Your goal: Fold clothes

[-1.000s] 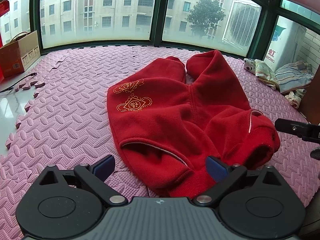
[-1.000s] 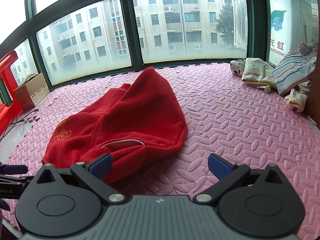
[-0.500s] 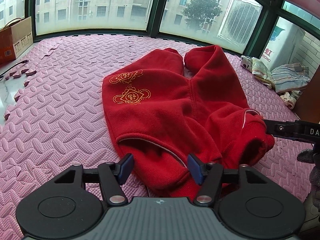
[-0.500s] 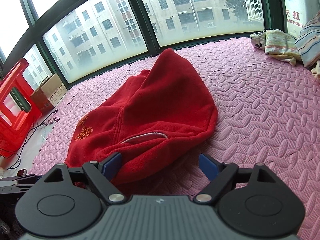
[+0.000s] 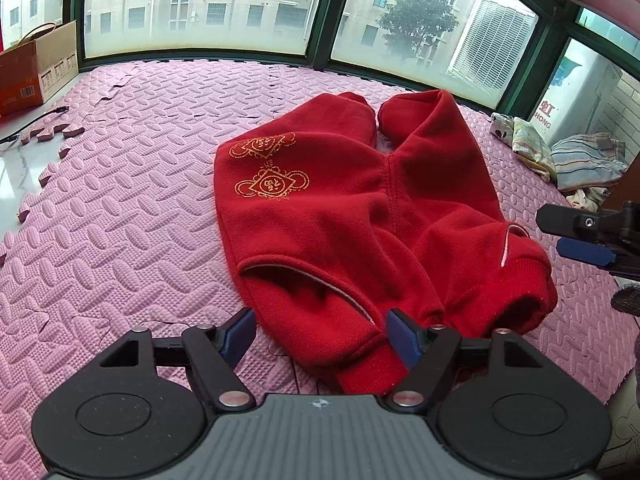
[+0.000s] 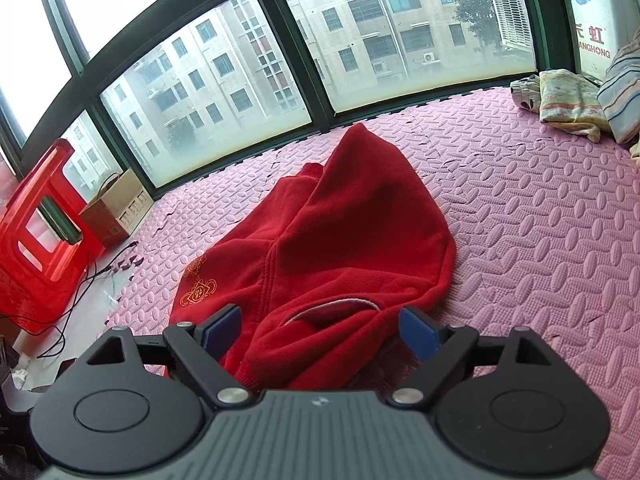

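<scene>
Fold barely started, I'd say: red sweater [image 5: 360,216] lies rumpled on the pink floor mat [image 5: 120,220], nothing creased yet. Left gripper [image 5: 318,330] and right gripper [image 6: 320,326] both part-open, straddling the near hem, gripping nothing. Sleeves tucked under, can't make them out.

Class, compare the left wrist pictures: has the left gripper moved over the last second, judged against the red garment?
Yes. The left gripper has moved forward toward the red garment; its jaws have narrowed and now straddle the near hem, still open.
</scene>
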Tool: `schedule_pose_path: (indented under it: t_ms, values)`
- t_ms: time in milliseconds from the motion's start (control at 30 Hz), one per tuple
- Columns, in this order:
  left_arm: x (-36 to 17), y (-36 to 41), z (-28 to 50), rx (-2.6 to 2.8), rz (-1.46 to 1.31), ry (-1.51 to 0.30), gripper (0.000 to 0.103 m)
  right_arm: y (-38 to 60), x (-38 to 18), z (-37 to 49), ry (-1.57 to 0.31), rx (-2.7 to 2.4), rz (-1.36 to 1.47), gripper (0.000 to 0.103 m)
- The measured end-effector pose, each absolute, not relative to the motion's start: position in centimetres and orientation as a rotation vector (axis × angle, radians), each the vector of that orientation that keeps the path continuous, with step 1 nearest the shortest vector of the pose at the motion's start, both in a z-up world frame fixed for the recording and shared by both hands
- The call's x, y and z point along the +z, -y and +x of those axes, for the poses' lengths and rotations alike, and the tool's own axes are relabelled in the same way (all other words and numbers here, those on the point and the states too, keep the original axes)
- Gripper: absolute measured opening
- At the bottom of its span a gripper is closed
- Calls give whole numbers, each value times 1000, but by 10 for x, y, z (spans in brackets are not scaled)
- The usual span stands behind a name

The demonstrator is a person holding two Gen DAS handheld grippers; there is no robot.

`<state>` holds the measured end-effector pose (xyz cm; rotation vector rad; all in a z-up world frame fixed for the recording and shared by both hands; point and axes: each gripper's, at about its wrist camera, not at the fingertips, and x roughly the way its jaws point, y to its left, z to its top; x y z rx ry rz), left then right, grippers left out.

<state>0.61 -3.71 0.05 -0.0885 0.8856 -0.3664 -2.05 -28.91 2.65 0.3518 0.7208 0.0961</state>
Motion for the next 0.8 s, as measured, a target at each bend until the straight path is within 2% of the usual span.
schedule_pose_path:
  t_ms: [100,267,500,600,733,800]
  values:
    - [-2,39,4,-380,-95,-899,73,282,17,-20,-762,76,302,90]
    - [-6,41,3,-395,-92,-909,64,285,2,-23,-816,87,309,90]
    - [-6,38,3,-417,-95,-908,40,288,-8,-28,-856,131,380,82]
    - [-5,35,2,-420,-104,-907,38,288,-12,-30,-869,147,416,80]
    - [-2,34,-1,-402,-97,-906,49,287,-17,-33,-887,169,465,75]
    - [-1,33,-2,-402,-101,-907,49,287,-19,-34,-896,180,490,74]
